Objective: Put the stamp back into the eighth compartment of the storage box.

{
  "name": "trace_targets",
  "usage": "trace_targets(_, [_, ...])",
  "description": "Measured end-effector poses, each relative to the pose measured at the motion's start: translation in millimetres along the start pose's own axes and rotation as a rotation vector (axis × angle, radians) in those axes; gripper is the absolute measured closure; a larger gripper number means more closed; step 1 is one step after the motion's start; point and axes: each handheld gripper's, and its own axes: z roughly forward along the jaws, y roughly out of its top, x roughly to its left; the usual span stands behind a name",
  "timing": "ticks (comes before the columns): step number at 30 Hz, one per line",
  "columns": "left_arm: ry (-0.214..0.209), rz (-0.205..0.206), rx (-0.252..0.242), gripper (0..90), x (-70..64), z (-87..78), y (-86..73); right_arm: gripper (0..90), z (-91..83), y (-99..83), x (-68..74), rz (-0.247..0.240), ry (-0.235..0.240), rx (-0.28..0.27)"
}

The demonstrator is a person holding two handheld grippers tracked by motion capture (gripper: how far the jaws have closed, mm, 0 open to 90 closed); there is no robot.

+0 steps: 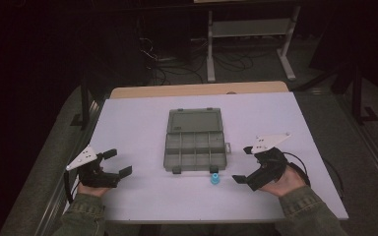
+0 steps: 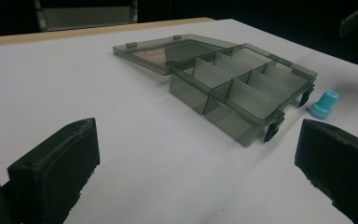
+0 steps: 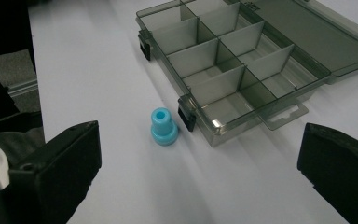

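Tongs gape empty on both sides: right tongs (image 1: 246, 165) at three o'clock of the blue cap (image 1: 215, 179), ready to grab; left tongs (image 1: 117, 162) wait, organizer box (image 1: 195, 140) lying open to receive it.

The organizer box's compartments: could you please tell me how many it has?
8, in the tray of the open organizer box: two rows of four, one row along the latch side near the blue plastic piece, the other along the hinged lid. All look empty.

Layout: compartment box (image 1: 195, 150) at mid-table (image 1: 138, 123), lid (image 1: 195, 121) opened flat behind it.
Small stepped cap (image 1: 215, 178) stands upright on the table just before the box's front right corner, apart from it. Left tool (image 1: 117, 162) sits well left of the box, right tool (image 1: 243, 164) right of the cap; both near the front edge.
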Motion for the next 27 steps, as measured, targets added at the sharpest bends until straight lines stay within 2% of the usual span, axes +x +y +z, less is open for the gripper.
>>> trace_targets(27, [-0.005, 0.001, 0.005, 0.0, -0.1, 1.0, -0.4, 0.0, 18.2, 10.5, 11.3, -0.044, 0.067, 0.045])
